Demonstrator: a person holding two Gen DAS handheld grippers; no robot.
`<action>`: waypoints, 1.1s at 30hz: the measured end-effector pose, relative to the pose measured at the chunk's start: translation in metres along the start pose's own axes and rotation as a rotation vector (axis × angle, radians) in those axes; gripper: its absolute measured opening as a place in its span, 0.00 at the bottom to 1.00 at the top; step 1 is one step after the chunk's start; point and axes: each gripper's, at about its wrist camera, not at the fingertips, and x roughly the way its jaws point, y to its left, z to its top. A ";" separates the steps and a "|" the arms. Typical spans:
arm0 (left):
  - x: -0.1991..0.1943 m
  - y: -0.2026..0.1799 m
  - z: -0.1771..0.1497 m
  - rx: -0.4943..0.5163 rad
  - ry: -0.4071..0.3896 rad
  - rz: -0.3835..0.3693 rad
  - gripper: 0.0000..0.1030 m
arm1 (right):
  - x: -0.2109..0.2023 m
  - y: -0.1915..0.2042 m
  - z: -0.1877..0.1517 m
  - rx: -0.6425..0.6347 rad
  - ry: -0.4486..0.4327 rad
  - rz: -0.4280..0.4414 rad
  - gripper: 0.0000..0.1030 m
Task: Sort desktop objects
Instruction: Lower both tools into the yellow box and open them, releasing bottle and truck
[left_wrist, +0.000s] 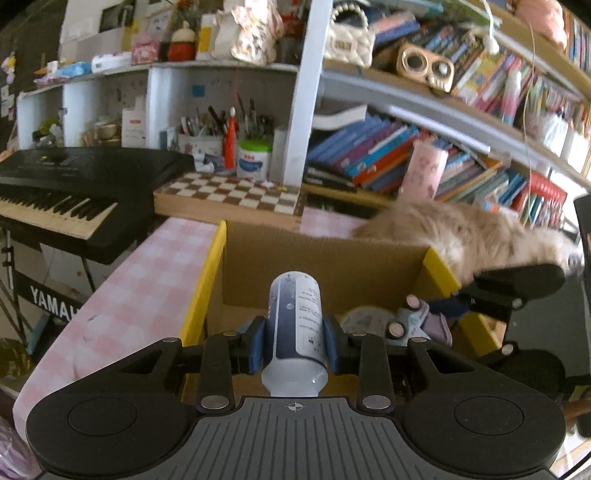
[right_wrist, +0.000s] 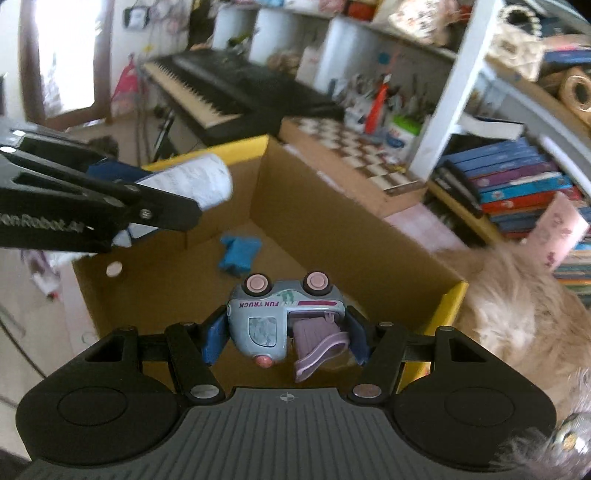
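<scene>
My left gripper (left_wrist: 294, 343) is shut on a white and dark blue bottle (left_wrist: 295, 332) and holds it over the near edge of an open cardboard box (left_wrist: 321, 258) with yellow flaps. My right gripper (right_wrist: 286, 341) is shut on a pale blue toy truck (right_wrist: 280, 317), upside down with pink wheels up, above the box (right_wrist: 332, 236). In the right wrist view the left gripper (right_wrist: 92, 206) and its bottle (right_wrist: 192, 181) show at the left over the box. In the left wrist view the right gripper (left_wrist: 509, 291) and toy truck (left_wrist: 413, 321) show at the right.
A blue object (right_wrist: 238, 253) lies on the box floor. A fluffy tan cat (left_wrist: 469, 232) sits against the box's right side. A chessboard (left_wrist: 229, 195), a keyboard (left_wrist: 74, 192) and bookshelves (left_wrist: 406, 155) stand behind, on and around a pink checked tabletop (left_wrist: 147, 280).
</scene>
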 end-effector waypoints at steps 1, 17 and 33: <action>0.004 0.000 -0.001 0.005 0.015 -0.002 0.30 | 0.002 0.000 0.002 -0.019 0.003 0.006 0.59; 0.041 -0.007 -0.022 0.074 0.226 -0.029 0.24 | 0.051 0.004 0.016 -0.193 0.249 0.177 0.60; 0.005 -0.006 -0.016 0.056 0.073 -0.028 0.49 | 0.046 0.003 0.017 -0.155 0.242 0.110 0.73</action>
